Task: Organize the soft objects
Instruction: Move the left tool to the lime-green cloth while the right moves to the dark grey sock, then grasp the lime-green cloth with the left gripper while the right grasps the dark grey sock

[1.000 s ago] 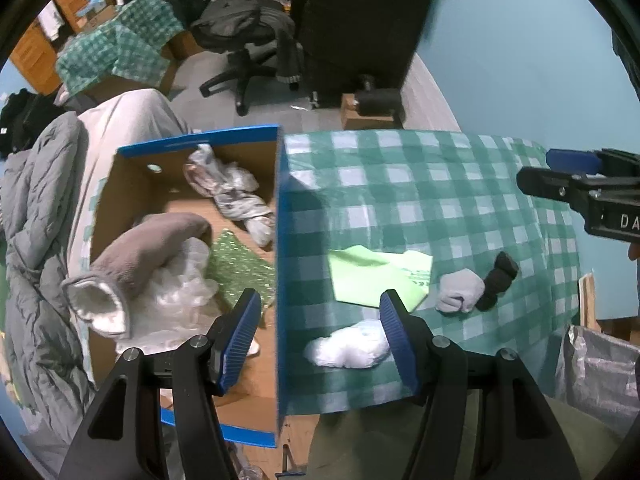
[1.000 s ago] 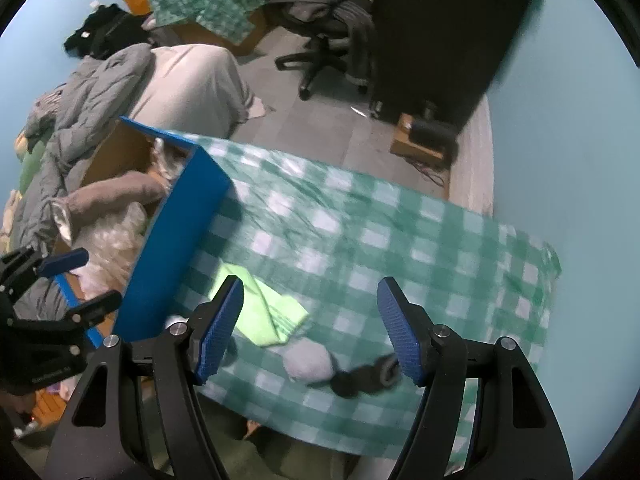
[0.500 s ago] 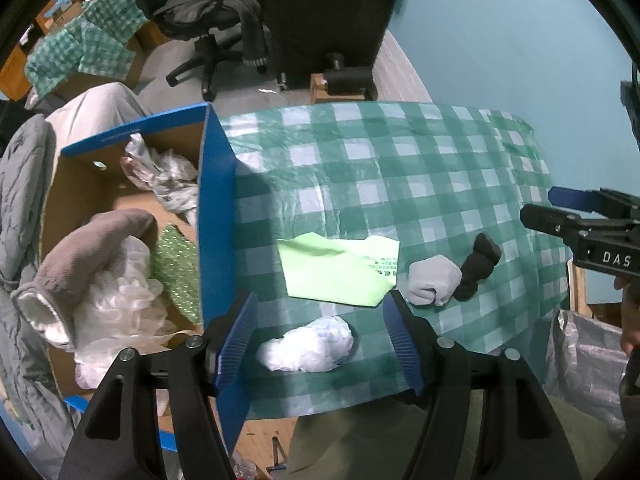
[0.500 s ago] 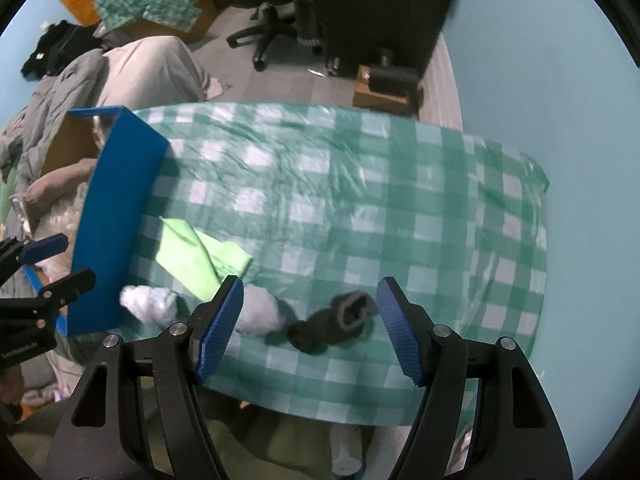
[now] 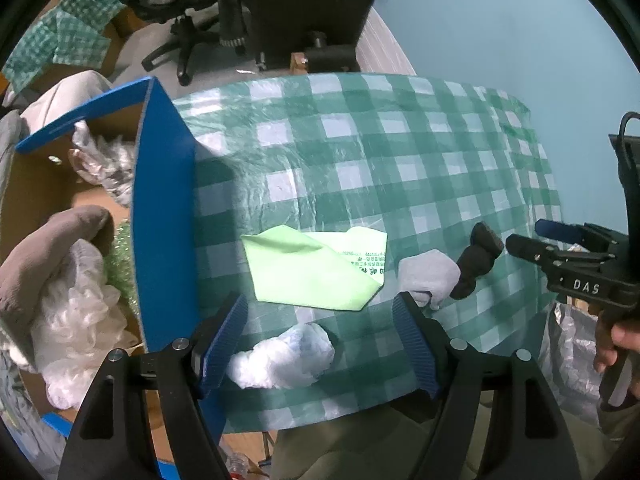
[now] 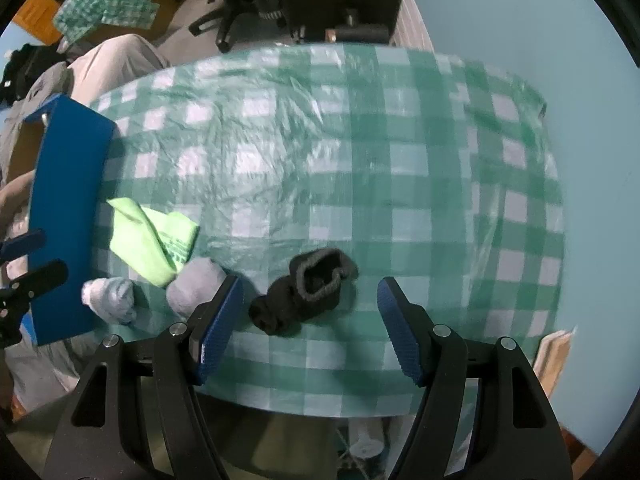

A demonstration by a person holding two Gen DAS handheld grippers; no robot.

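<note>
Four soft things lie along the near part of the green checked tablecloth (image 5: 360, 152): a crumpled white plastic bag (image 5: 280, 358) nearest the edge, a folded lime-green cloth (image 5: 308, 270) just beyond it, and to the right a pale grey sock (image 5: 428, 276) touching a dark sock (image 6: 308, 292). The left gripper (image 5: 320, 342) hangs over the white bag with its jaws opening, the bag lying below and between the blue pads, untouched. The right gripper (image 6: 310, 326) stands wide above the dark sock, gripping nothing, while the blue-walled cardboard box (image 5: 164, 216) at the left already contains soft items.
</note>
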